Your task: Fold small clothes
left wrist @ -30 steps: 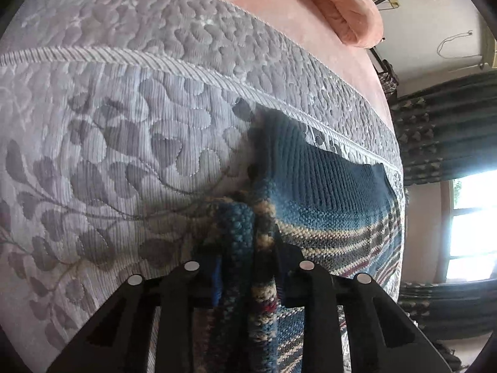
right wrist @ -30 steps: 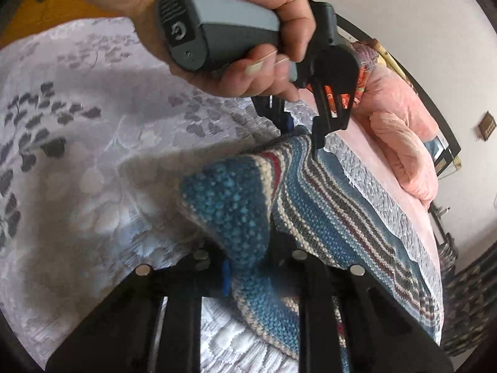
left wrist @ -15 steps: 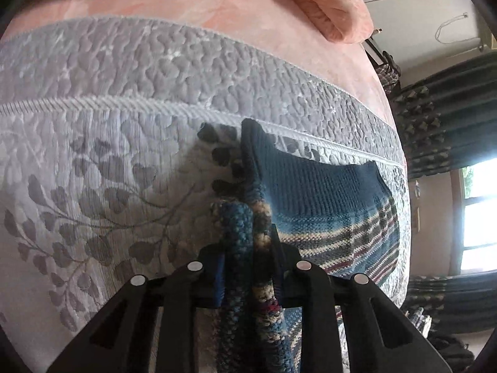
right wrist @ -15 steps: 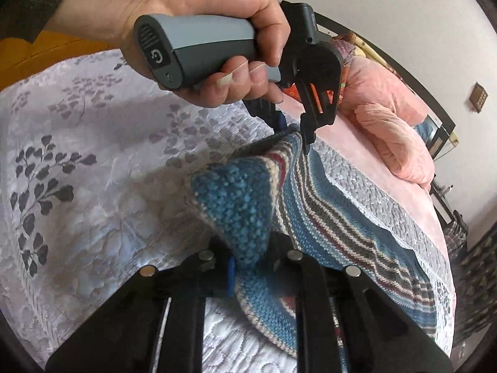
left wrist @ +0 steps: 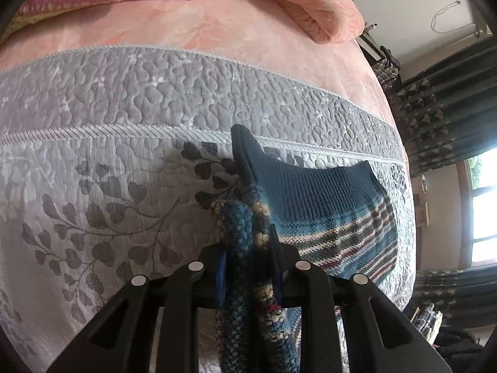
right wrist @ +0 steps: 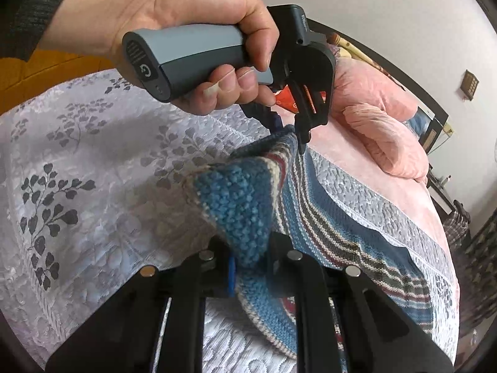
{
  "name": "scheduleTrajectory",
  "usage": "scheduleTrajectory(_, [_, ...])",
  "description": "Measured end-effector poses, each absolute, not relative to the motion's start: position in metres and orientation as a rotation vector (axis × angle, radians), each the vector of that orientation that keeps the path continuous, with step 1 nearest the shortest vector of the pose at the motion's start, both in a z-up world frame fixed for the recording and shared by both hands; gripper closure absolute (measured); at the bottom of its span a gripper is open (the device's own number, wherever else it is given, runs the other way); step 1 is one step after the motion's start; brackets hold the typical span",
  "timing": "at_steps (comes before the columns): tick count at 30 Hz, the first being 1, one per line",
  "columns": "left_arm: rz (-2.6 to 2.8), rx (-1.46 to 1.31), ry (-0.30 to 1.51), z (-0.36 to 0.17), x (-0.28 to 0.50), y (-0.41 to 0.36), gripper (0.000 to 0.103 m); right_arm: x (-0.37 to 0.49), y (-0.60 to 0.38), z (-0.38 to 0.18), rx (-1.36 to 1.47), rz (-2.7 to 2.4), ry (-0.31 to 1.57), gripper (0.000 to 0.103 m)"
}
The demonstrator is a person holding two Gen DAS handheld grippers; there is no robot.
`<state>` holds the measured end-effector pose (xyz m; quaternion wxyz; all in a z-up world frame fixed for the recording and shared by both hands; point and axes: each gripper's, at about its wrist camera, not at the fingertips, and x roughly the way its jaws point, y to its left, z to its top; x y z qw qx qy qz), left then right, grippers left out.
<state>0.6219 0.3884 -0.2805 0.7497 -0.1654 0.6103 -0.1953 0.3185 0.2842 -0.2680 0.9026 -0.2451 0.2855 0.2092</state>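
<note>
Striped knitted garment (left wrist: 326, 214) lying on the grey leaf-patterned quilt (left wrist: 102, 192) of a bed, its dark blue ribbed end reaching the quilt's corded border. Left tongs (left wrist: 248, 267) are clamped on a bunched edge of the garment, lifted clear of the quilt. Right tongs (right wrist: 250, 264) are likewise closed on another raised corner of the garment. A hand (right wrist: 174, 28) grips the grey handle of the left tongs above the quilt. A pink pillow (right wrist: 388, 143) lies beyond the quilt's border.
</note>
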Motion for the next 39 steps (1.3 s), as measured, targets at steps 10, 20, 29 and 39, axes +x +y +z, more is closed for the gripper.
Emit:
scheduleTrajectory(10, [-0.407, -0.315, 1.32, -0.251, 0.621, 0.368, 0.081, 0.319, 0.263, -0.245, -0.449, 0.417, 0.578, 0.091])
scheduleTrajectory(20, [-0.389, -0.271, 1.31, -0.223, 0.623, 0.341, 0.081, 0.319, 0.239, -0.224, -0.395, 0.398, 0.56, 0.091])
scheduleTrajectory(29, [-0.384, -0.229, 1.306, -0.206, 0.625, 0.312, 0.081, 0.319, 0.214, -0.212, -0.341, 0.38, 0.552, 0.091])
scheduleTrajectory(39, [-0.39, -0.185, 1.294, -0.186, 0.627, 0.273, 0.081, 0.318, 0.184, -0.201, -0.296, 0.348, 0.54, 0.091])
